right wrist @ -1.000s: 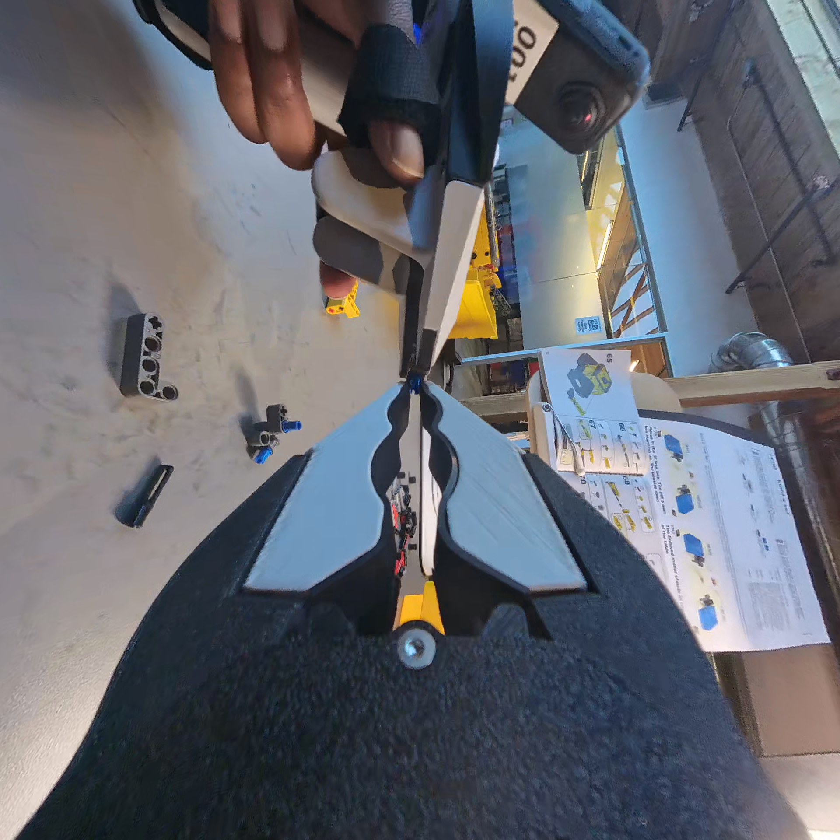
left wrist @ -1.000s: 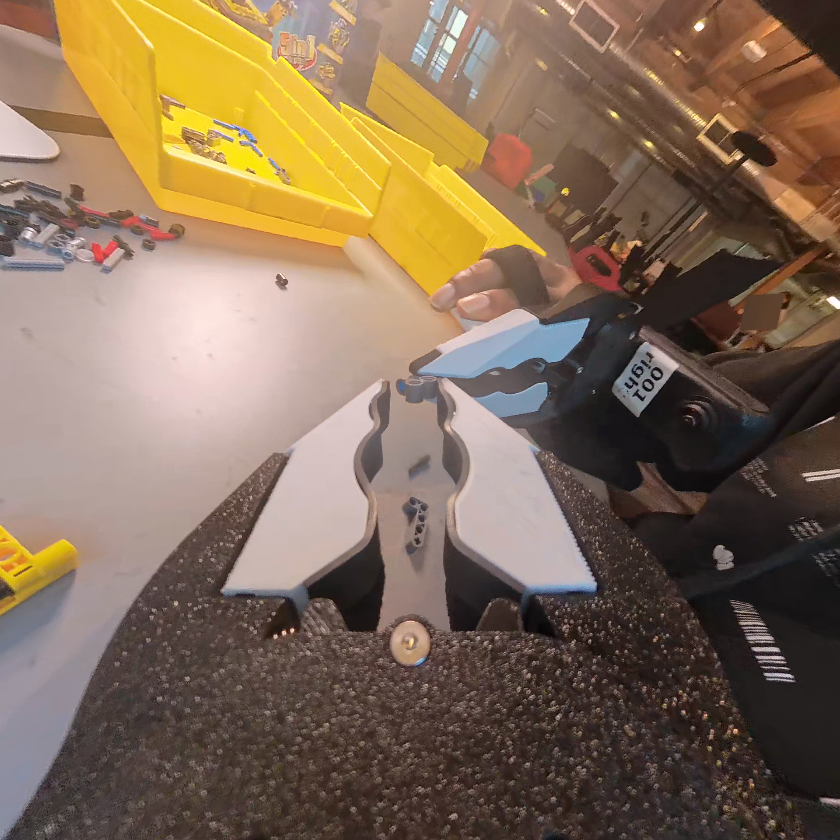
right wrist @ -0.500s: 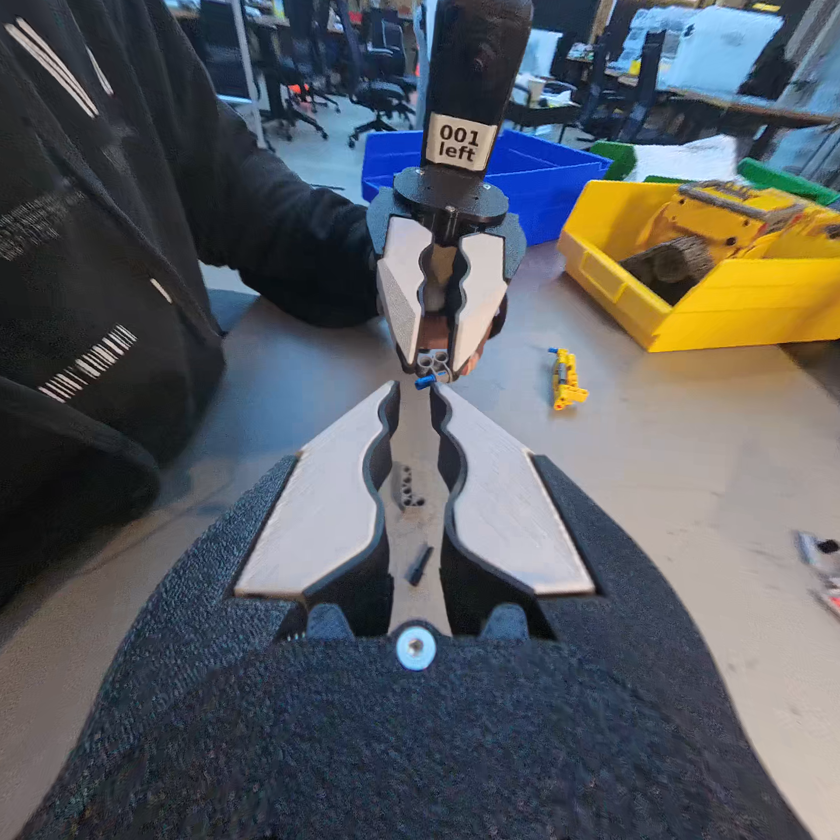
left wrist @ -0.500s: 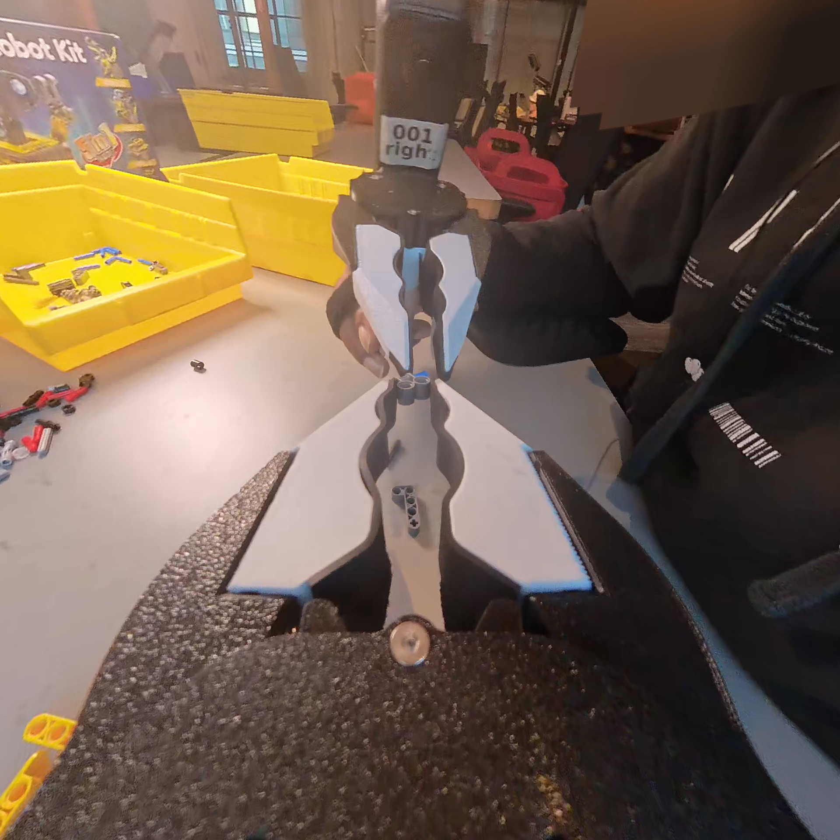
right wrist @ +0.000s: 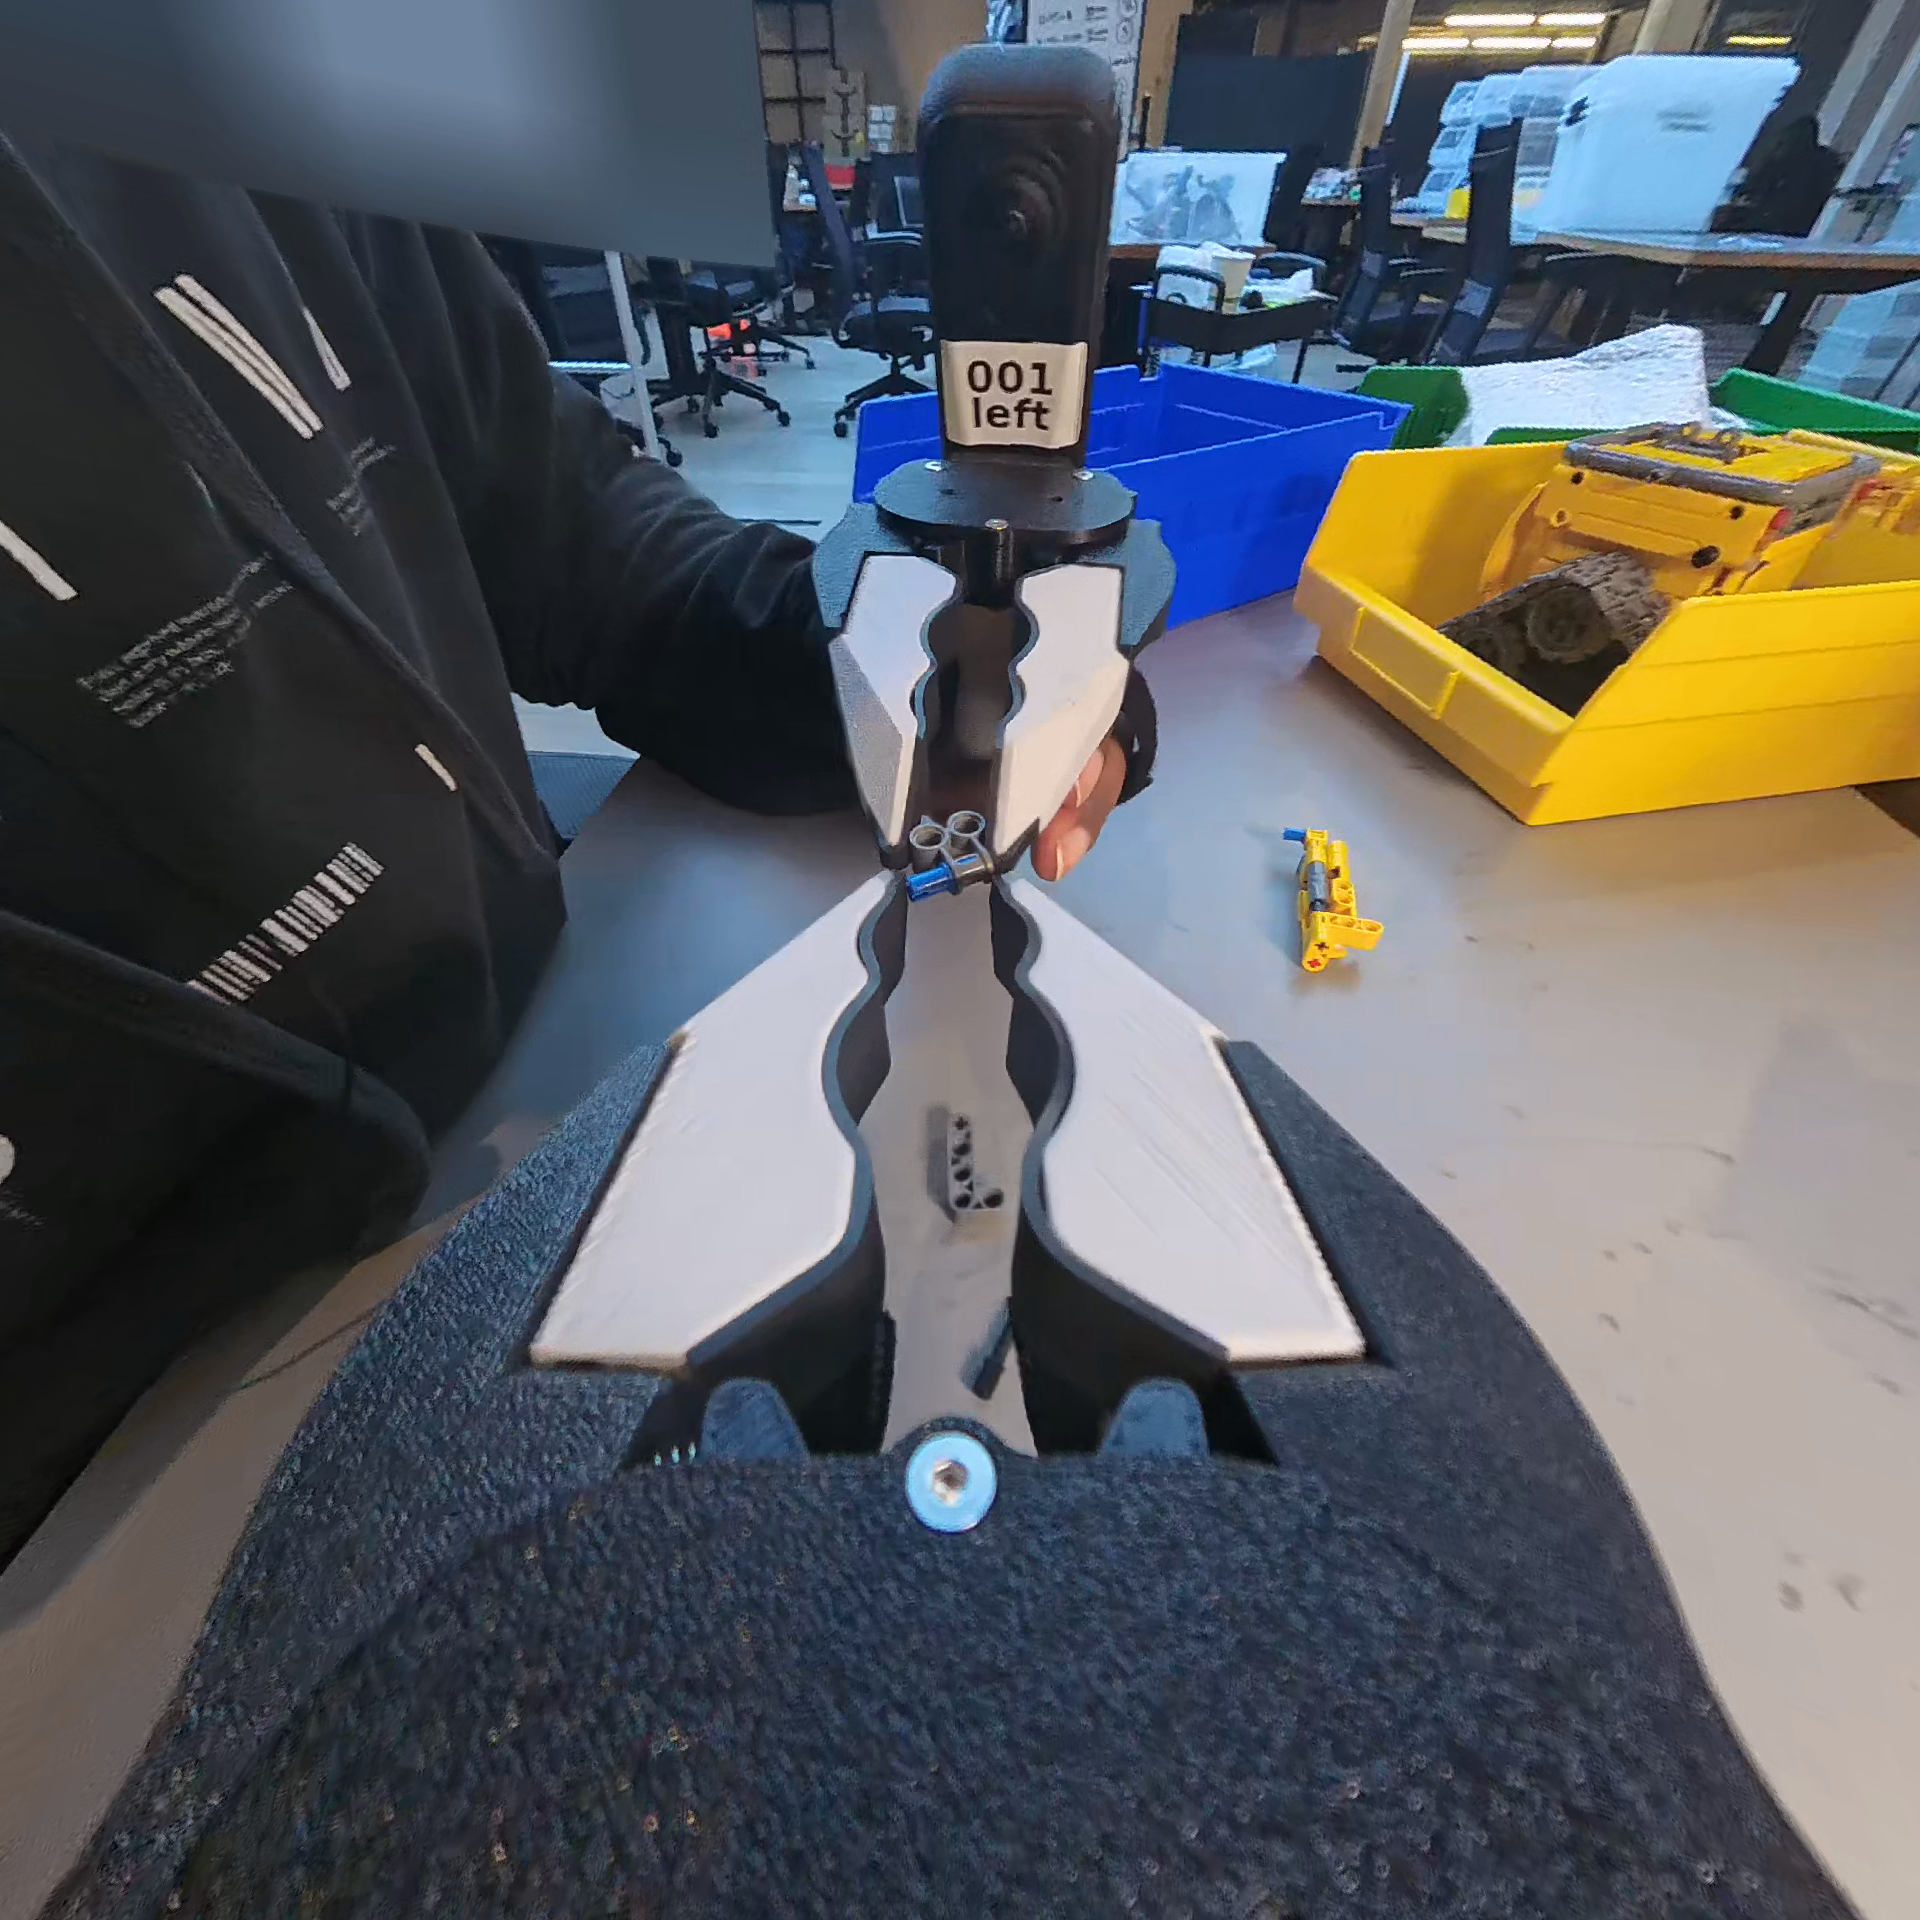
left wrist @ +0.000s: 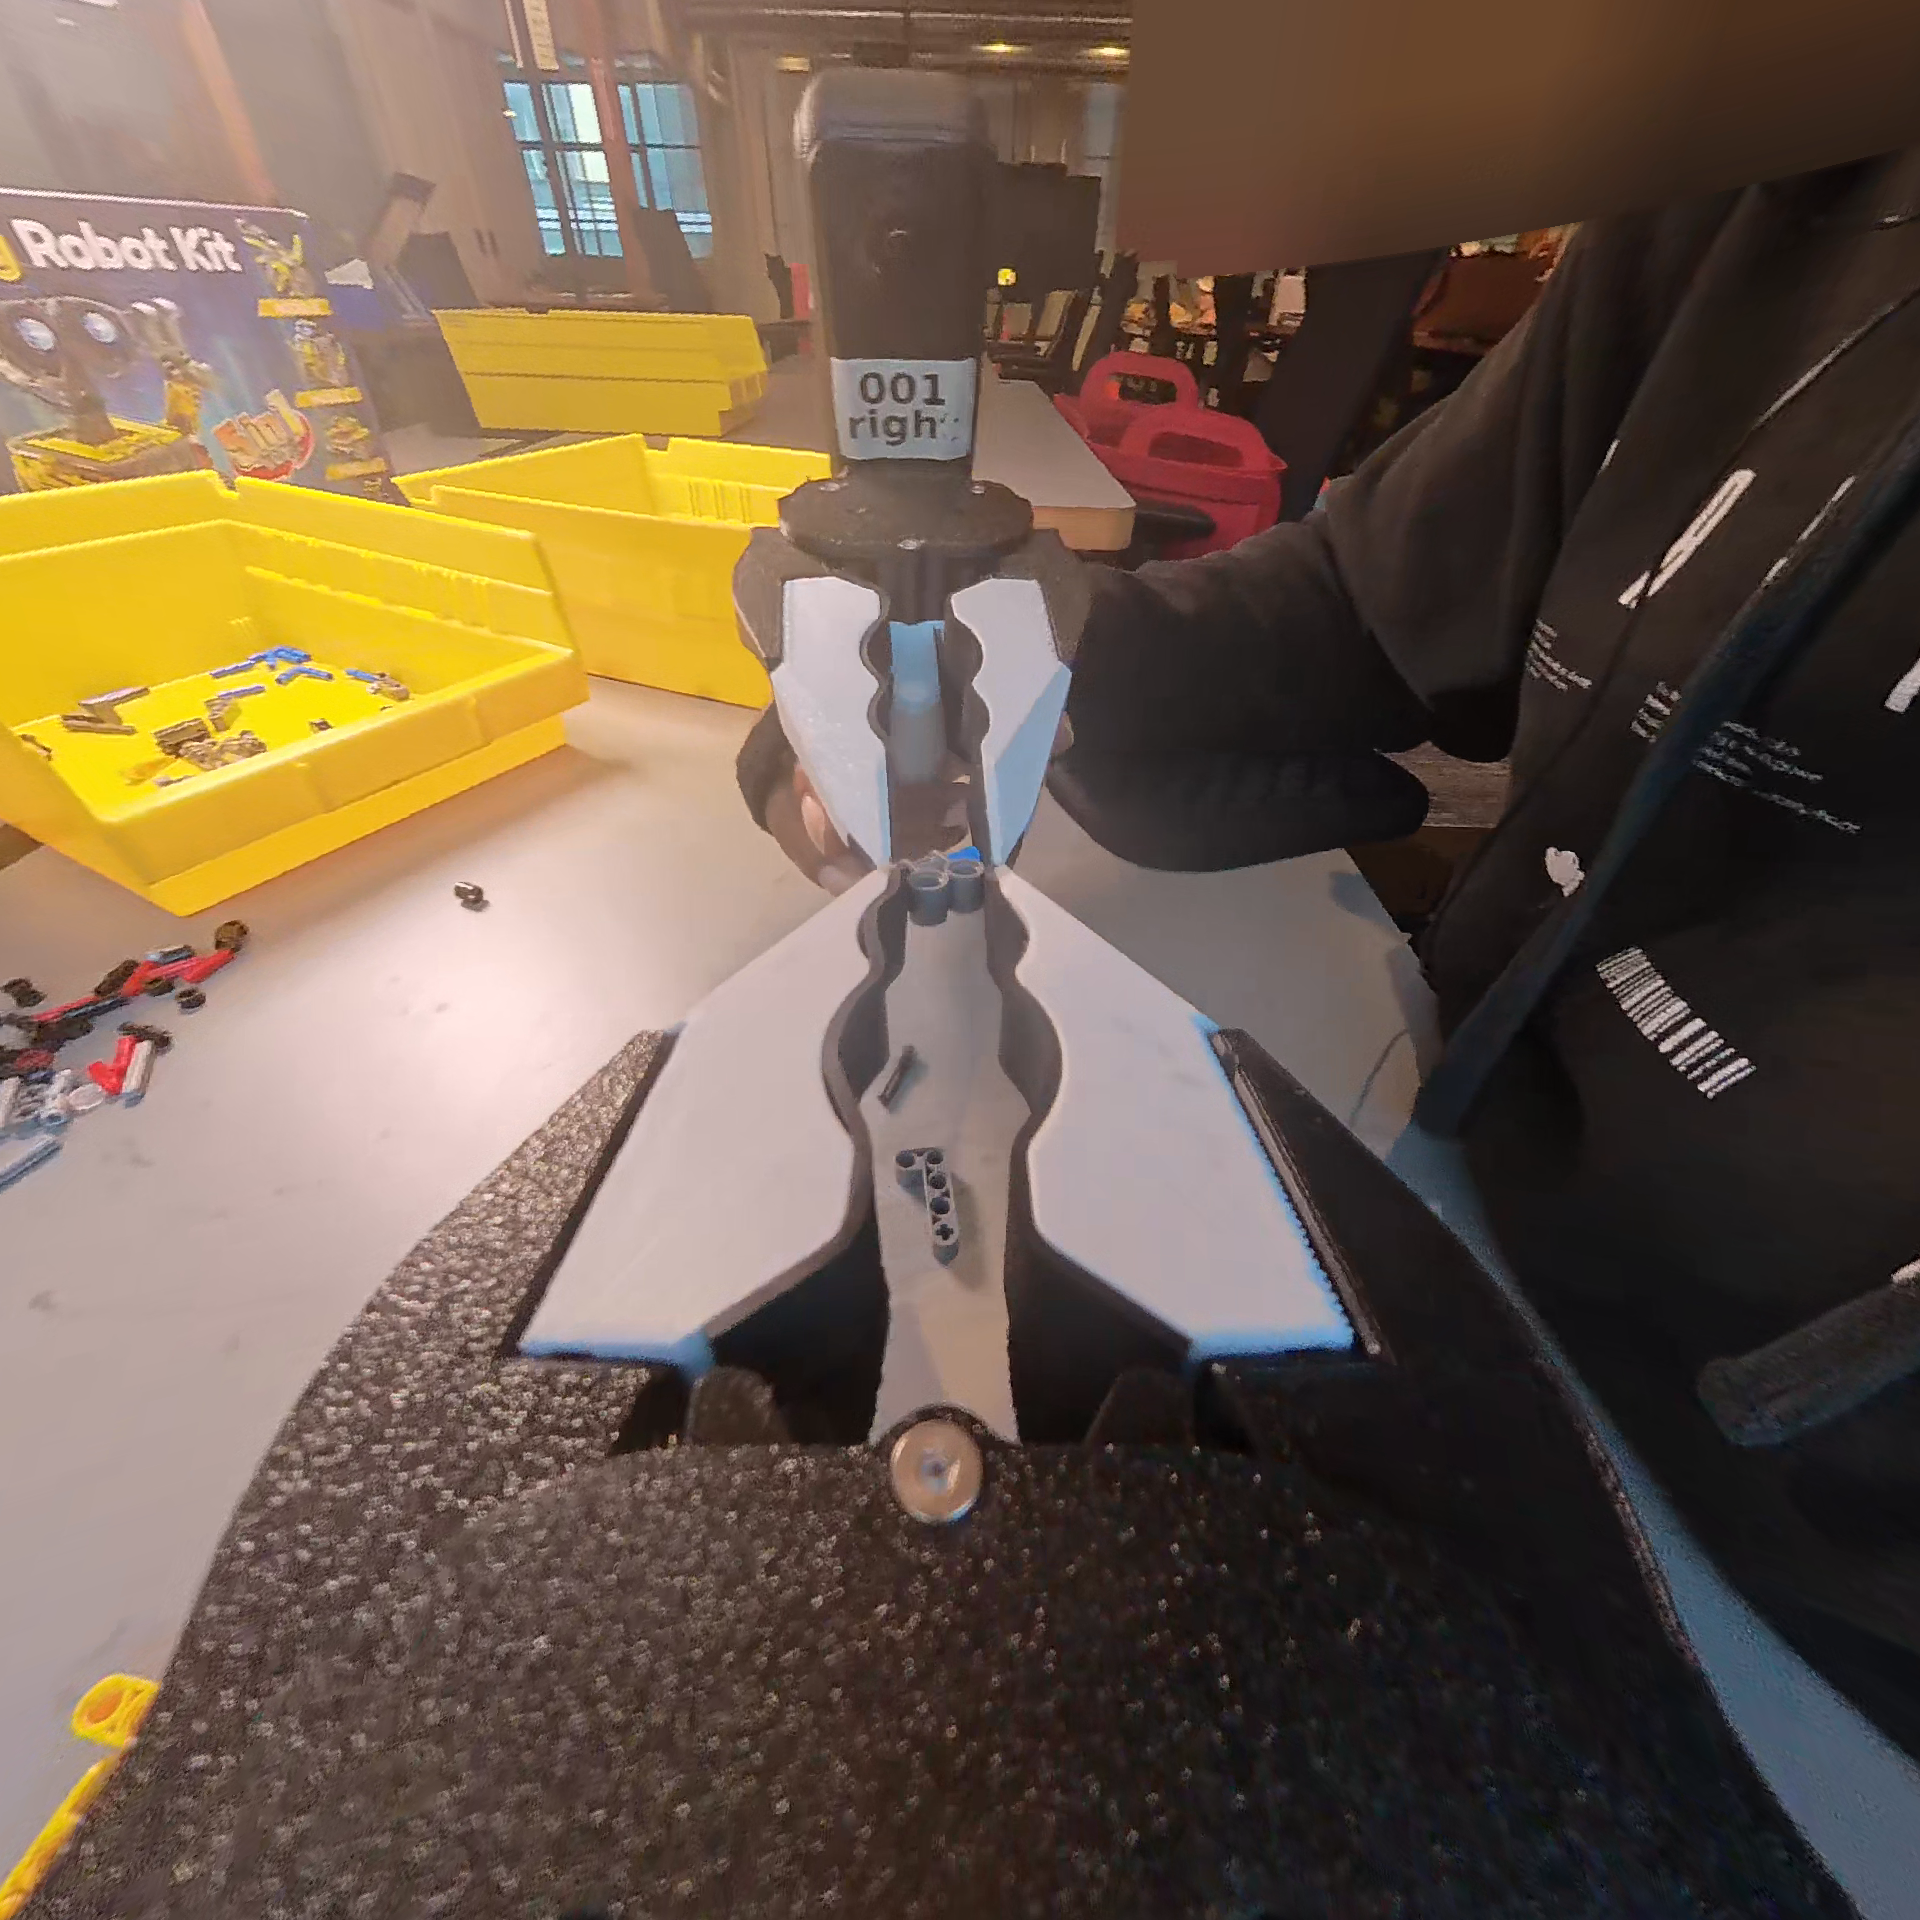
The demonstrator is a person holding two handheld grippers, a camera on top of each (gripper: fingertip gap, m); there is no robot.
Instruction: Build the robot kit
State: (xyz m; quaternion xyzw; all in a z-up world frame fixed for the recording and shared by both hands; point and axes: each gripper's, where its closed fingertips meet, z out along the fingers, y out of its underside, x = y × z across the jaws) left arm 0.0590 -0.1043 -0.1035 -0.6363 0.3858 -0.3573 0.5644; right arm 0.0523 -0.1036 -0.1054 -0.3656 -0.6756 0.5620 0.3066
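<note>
Crosswise, blue pin (right wrist: 938, 879) between claw tips

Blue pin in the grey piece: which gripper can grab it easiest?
Probably right: the right gripper is open with the blue pin between its tips, while the left gripper is shut on the grey piece.

Right gripper (right wrist: 948, 891) near centre, tips slightly parted, blue pin (right wrist: 932, 881) between them; whether tips grip it cannot tell. Left gripper (right wrist: 948, 836) faces it from far side, tips clamped on grey connector (right wrist: 948, 833), which carries pin. Hand (right wrist: 1081, 805) behind left gripper. Grey beam (right wrist: 964, 1169) and black pin (right wrist: 989, 1361) on grey table (right wrist: 1455, 1143) below right gripper. Small yellow assembly (right wrist: 1328, 906) right. Yellow bin (right wrist: 1621, 717) with tracked yellow model (right wrist: 1662, 540) far right; blue bin (right wrist: 1226, 468) far centre. Dark sleeve (right wrist: 623, 623) left
</note>
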